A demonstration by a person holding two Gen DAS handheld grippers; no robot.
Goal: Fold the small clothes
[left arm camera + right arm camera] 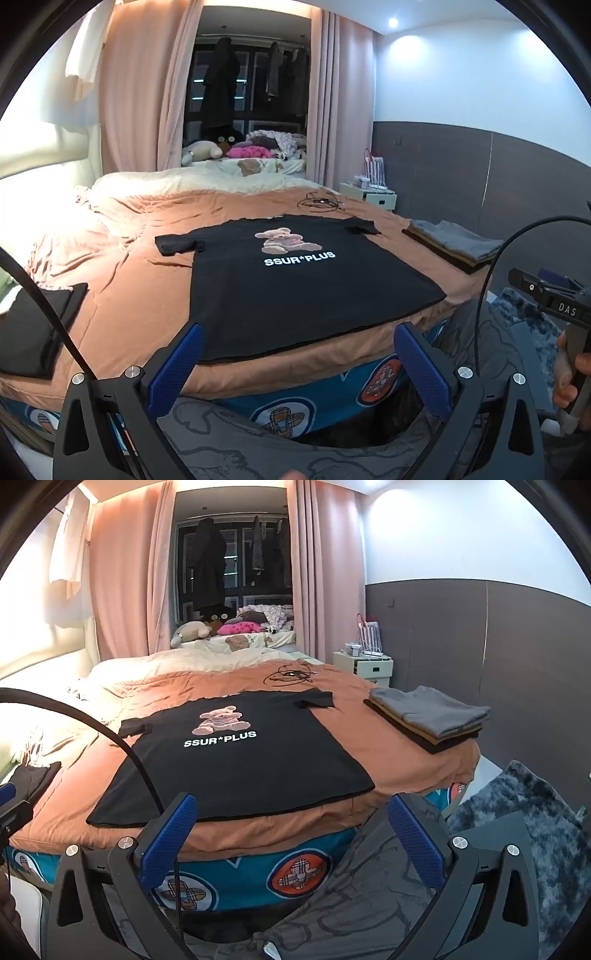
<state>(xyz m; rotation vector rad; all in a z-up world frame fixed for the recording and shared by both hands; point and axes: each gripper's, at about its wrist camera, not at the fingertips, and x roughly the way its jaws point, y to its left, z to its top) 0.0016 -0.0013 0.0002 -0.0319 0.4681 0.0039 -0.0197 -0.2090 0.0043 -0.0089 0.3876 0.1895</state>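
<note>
Blue ribbed pads frame both views: the left gripper (299, 363) hangs just off the near edge of the bed with its fingers spread wide and nothing between them, and the right gripper (291, 834) sits the same way, jaws apart and empty, a little further toward the bed's right corner. Both are held back from the cloth, level with the mattress edge, which reads as a ready stance before the first pinch.

Straight ahead of both tools lies the black cotton T-shirt with the pink teddy bear print and white lettering (295, 273). It's spread flat, print up, hem along the near edge of the orange-brown bedspread (122, 295), both short sleeves out to the sides, collar pointing toward the far end. Laid out like that, it looks prepared for folding, with no fold made yet.

Out toward the right edge sits a neat stack of folded garments, grey on top over tan and black (432, 716), probably the finished pile. Near the left edge rests a folded black piece of cloth (33, 328); whether it's done or waiting I can't say.

Further back, a tangled black cable (290, 675) lies on the bedspread beyond the collar, well clear of the shirt. My read: each gripper goes for a hem corner or sleeve next.
</note>
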